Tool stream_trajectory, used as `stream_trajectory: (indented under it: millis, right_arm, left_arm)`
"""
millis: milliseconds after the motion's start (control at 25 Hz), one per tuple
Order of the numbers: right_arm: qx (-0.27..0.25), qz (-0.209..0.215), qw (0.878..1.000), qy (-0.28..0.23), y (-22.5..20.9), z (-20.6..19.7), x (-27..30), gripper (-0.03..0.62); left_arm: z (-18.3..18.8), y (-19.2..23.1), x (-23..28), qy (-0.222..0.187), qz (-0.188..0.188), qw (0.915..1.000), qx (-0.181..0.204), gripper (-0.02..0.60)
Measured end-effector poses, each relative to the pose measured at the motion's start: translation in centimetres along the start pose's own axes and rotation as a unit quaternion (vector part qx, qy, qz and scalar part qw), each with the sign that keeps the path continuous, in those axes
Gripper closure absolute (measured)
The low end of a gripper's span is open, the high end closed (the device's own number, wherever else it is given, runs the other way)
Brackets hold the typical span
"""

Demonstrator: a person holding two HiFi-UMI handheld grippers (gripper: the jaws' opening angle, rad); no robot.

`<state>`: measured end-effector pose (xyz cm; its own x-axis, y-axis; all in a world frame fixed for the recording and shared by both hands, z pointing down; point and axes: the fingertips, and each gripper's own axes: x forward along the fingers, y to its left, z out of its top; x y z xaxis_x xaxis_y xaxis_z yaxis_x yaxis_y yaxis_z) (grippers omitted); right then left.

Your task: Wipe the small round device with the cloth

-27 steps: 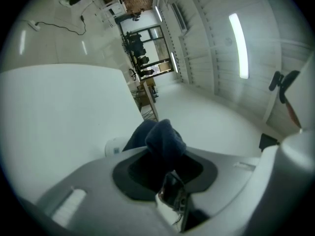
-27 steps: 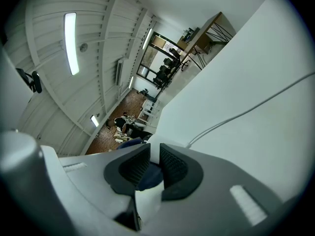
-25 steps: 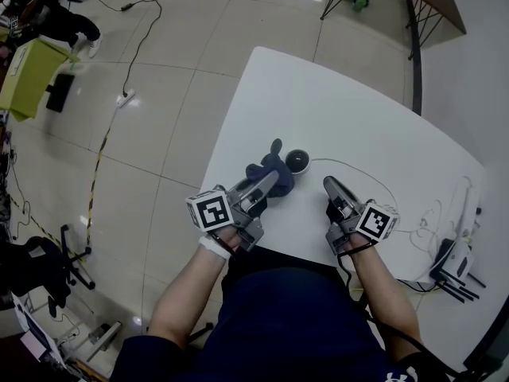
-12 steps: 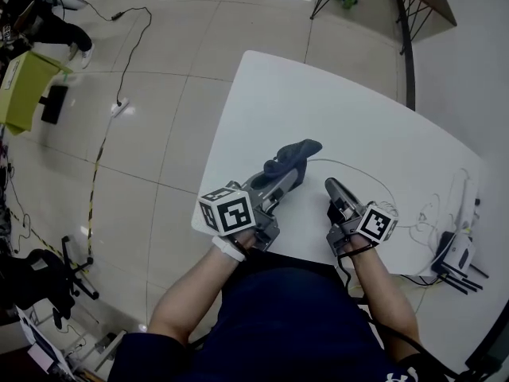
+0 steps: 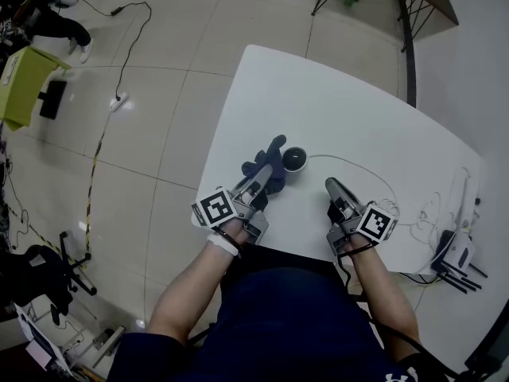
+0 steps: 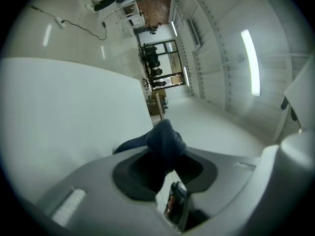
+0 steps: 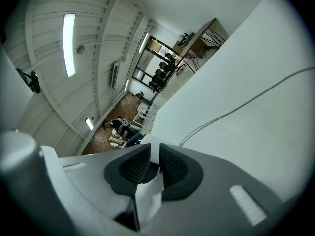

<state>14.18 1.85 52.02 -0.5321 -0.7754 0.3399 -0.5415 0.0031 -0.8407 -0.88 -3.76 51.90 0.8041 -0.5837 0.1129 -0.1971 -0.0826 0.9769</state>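
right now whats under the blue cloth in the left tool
Only white table shows around the cloth, which the left tool pinches. The small round device sits uncovered just right of it, not underneath. What the folds cover cannot be seen.

Device (image 5: 295,159): black. Cloth (image 5: 273,153), touching device's L side: plain dark navy. Counter (image 5: 358,118) under device: plain white. Cable (image 5: 358,168), R of device: thin, pale grey. Left gripper (image 5: 260,179) & right gripper (image 5: 329,186), nearer the person than device: grey bodies, black pads. Marker cubes (image 5: 213,210): white w/ black square patterns. Floor (image 5: 159,94), far L of device: glossy beige tiles.
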Motion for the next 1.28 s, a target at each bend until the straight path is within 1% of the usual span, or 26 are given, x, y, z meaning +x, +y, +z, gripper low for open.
stream_trajectory:
  millis: [240,320,400,480,520,560,600,640,680,720,760,800,840,920,960,1000,1040,1080,1120,1200,1280]
  right_arm:
    - [0.007,0.004,1.0,0.001,0.4,-0.5,0.6,0.531]
    - [0.005,-0.002,1.0,0.002,0.4,-0.4,0.7,0.531]
    - [-0.002,-0.006,1.0,0.003,0.6,-0.3,0.7,0.531]
    - [-0.003,0.001,1.0,-0.002,1.0,0.0,0.8,0.531]
    - [-0.001,0.004,1.0,-0.006,1.1,0.2,0.7,0.531]
    - [-0.002,0.004,1.0,-0.008,1.1,0.3,0.6,0.531]
    - [-0.003,0.001,1.0,-0.01,1.1,0.5,0.5,0.531]
    - [-0.001,-0.001,1.0,-0.013,1.0,0.5,0.4,0.531]
    - [0.001,0.0,1.0,-0.017,1.1,0.6,0.4,0.531]
    - [0.003,0.001,1.0,-0.021,1.2,0.7,0.4,0.531]
    - [0.004,0.002,1.0,-0.024,1.3,0.8,0.4,0.531]
    - [0.006,0.0,1.0,-0.027,1.2,0.8,0.2,0.531]
    - [0.007,-0.004,1.0,-0.03,1.1,0.9,-0.1,0.531]
    - [0.005,-0.015,0.999,-0.033,0.8,1.0,-0.6,0.531]
    - [0.005,-0.019,0.999,-0.036,0.6,1.1,-0.9,0.531]
    - [0.009,-0.021,0.999,-0.04,0.4,1.1,-1.1,0.531]
    - [0.015,-0.022,0.999,-0.045,0.2,1.1,-1.2,0.531]
    - [0.021,-0.026,0.998,-0.05,-0.2,1.0,-1.4,0.532]
    - [0.026,-0.031,0.998,-0.054,-0.5,1.0,-1.5,0.543]
    - [0.032,-0.051,0.996,-0.058,-1.2,0.9,-1.8,0.572]
    - [0.039,-0.059,0.995,-0.065,-1.5,0.9,-1.9,0.574]
  left_arm:
    - [-0.4,3.2,0.6,-0.023,0.02,0.9991,-0.031,0.482]
    - [0.1,4.2,0.5,-0.03,0.03,0.9982,-0.042,0.482]
    - [1.1,4.3,0.3,-0.036,0.03,0.9979,-0.044,0.482]
    - [2.4,3.1,0.5,-0.034,0.016,0.9988,-0.031,0.482]
    - [2.9,2.1,0.8,-0.024,0.007,0.9996,-0.016,0.482]
    - [3.3,1.0,1.3,-0.006,-0.003,0.9999,0.008,0.482]
    - [3.6,-0.1,1.9,0.021,-0.013,0.9989,0.041,0.482]
    - [3.8,-1.2,2.7,0.054,-0.021,0.9948,0.084,0.482]
    - [4.1,-2.1,3.5,0.089,-0.024,0.9868,0.133,0.482]
    - [4.3,-2.8,4.4,0.125,-0.024,0.9746,0.184,0.482]
    - [4.3,-3.4,5.3,0.16,-0.024,0.9598,0.229,0.482]
    - [4.1,-3.9,6.2,0.194,-0.027,0.9445,0.264,0.482]
    - [3.6,-4.3,7.0,0.227,-0.034,0.93,0.288,0.481]
    - [2.5,-4.9,8.1,0.283,-0.052,0.9051,0.313,0.481]
    - [2.1,-4.9,8.5,0.305,-0.06,0.8952,0.32,0.482]
    - [1.9,-4.7,8.9,0.322,-0.064,0.8878,0.322,0.482]
    - [1.8,-4.2,9.2,0.334,-0.064,0.8837,0.321,0.482]
    - [1.9,-3.5,9.5,0.342,-0.06,0.8828,0.316,0.482]
    - [2.1,-2.6,9.8,0.346,-0.053,0.8844,0.309,0.482]
    - [2.7,-0.6,10.3,0.349,-0.037,0.8916,0.286,0.482]
    - [2.9,0.9,10.6,0.351,-0.029,0.8993,0.259,0.482]
